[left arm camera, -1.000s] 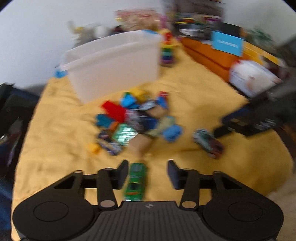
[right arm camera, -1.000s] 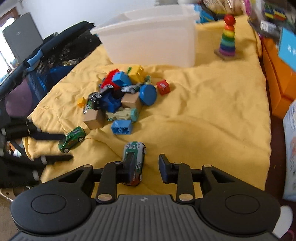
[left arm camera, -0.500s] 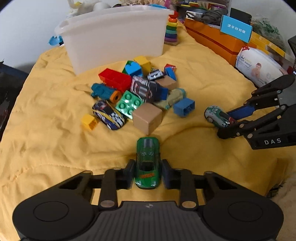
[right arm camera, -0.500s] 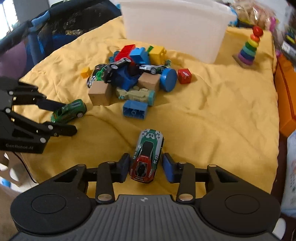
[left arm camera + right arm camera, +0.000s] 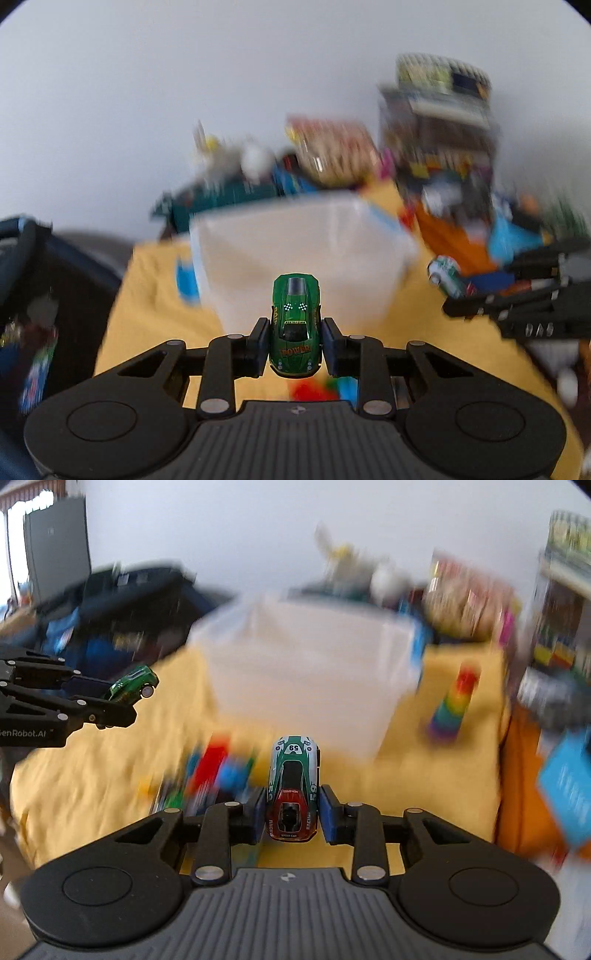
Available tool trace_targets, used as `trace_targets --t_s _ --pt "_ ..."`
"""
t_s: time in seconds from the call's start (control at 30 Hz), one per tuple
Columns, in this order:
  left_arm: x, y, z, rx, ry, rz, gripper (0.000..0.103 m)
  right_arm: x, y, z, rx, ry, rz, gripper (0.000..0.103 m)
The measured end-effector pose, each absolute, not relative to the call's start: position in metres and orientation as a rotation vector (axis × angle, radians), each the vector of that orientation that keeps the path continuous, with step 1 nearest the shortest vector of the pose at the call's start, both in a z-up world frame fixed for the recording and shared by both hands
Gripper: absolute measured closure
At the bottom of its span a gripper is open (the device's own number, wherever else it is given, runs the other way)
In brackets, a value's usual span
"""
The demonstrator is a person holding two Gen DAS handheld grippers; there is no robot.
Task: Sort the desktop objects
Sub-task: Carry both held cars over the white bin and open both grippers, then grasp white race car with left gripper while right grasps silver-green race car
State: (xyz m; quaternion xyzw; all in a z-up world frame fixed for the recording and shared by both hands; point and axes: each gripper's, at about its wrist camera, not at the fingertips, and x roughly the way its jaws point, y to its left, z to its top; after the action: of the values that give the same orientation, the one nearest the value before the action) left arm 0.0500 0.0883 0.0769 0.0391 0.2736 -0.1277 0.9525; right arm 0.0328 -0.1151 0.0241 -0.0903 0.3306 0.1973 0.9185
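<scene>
My left gripper point(image 5: 294, 345) is shut on a green toy car point(image 5: 295, 325) and holds it in the air, facing the white plastic bin point(image 5: 299, 251). My right gripper point(image 5: 293, 814) is shut on a green, white and red "59" racing car point(image 5: 293, 786), also lifted and facing the bin point(image 5: 306, 672). The left gripper with its green car point(image 5: 131, 685) shows at the left of the right wrist view. The right gripper with its car point(image 5: 447, 278) shows at the right of the left wrist view. The pile of blocks and cars point(image 5: 214, 771) lies blurred below.
The yellow cloth point(image 5: 436, 775) covers the table. A rainbow stacking toy point(image 5: 452, 705) stands right of the bin. An orange box point(image 5: 524, 775) and a blue card point(image 5: 569, 779) are at the right. Dark bags point(image 5: 122, 620) lie at the left. Toys crowd the back.
Both grippers closed on their cars and have lifted them off the cloth, rising and tilting up toward the white bin. The views are now motion-blurred.
</scene>
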Motion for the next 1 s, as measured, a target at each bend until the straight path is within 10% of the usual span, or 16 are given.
trace_targets --t_s 0.43,1.0 --pt "0.183 0.072 0.029 0.059 0.656 -0.142 0.070 0.182 -0.089 0.033 -0.062 0.620 0.281 0.069" --pt "0.045 0.100 0.008 -0.051 0.691 -0.232 0.039 0.098 -0.108 0.025 -0.040 0.616 0.423 0.056"
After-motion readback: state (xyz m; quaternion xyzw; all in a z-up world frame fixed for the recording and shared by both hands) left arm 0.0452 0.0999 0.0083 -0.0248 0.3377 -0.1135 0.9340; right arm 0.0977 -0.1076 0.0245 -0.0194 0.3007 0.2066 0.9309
